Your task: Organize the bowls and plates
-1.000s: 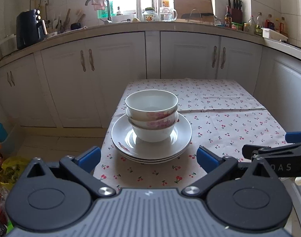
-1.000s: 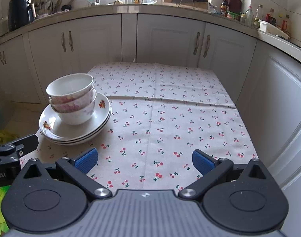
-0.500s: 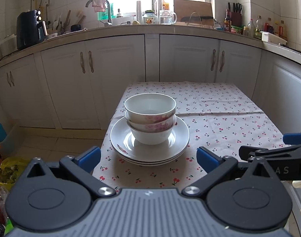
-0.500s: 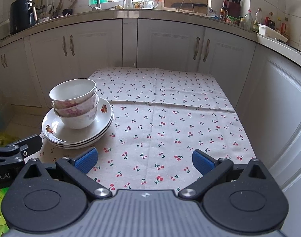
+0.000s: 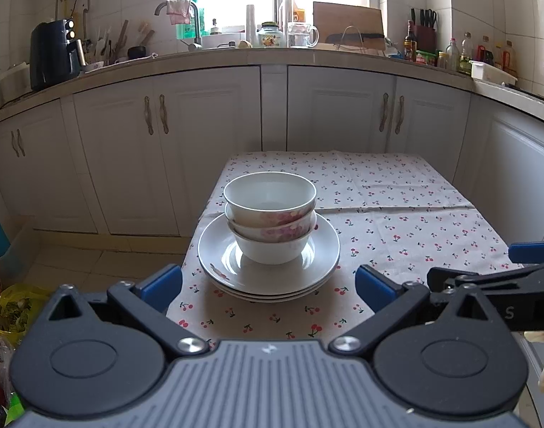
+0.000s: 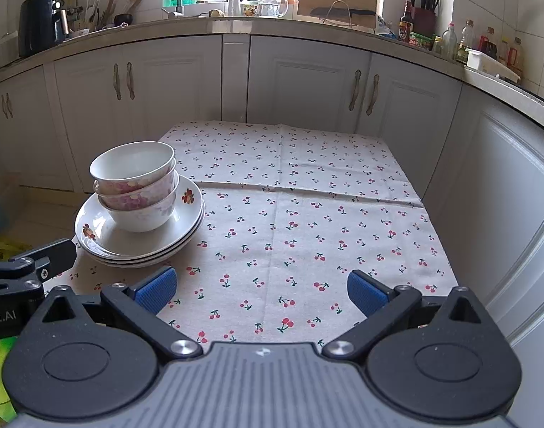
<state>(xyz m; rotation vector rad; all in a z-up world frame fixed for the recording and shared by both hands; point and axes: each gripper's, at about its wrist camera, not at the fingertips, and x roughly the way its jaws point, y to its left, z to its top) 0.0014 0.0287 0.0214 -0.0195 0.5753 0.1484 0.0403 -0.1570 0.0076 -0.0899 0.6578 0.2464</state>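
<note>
A: At the table's near edge, we log the left gripper [image 5: 268, 287] spread wide, gripping nothing, short of the plates [image 5: 268, 278].
B: We note the right gripper [image 6: 261, 290] equally wide, empty, above the tablecloth [image 6: 307, 221].
A: Three nested bowls [image 5: 270, 214] sit in the stacked plates, at the table's left side.

Cherry-print tablecloth [image 6: 307, 221], white cabinets [image 6: 300, 89]
</note>
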